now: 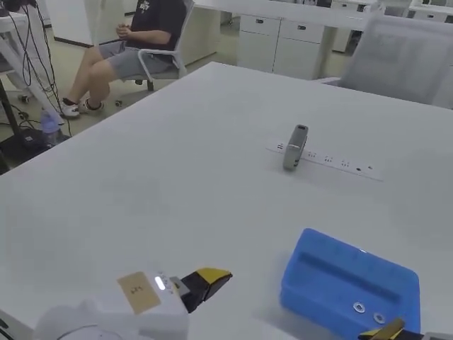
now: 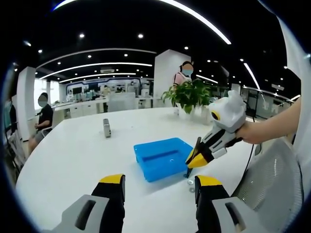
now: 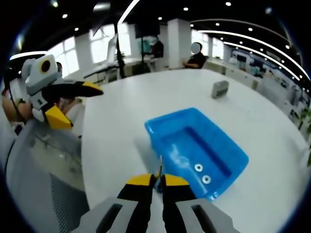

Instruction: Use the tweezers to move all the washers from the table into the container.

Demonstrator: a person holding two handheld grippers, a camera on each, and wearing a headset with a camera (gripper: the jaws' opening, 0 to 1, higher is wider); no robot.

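A blue container sits on the white table at the near right. Two small washers lie on its blue floor, also seen in the right gripper view as washers. My right gripper is shut on thin tweezers that point at the container. In the left gripper view the tweezers reach down beside the container, and two washers seem to lie on the table at their tip. My left gripper hangs open and holds nothing, left of the container.
A small grey device stands on a flush socket strip mid-table. A person sits on a chair at the far left. A grey chair stands at the far right. A potted plant is at the table's far end.
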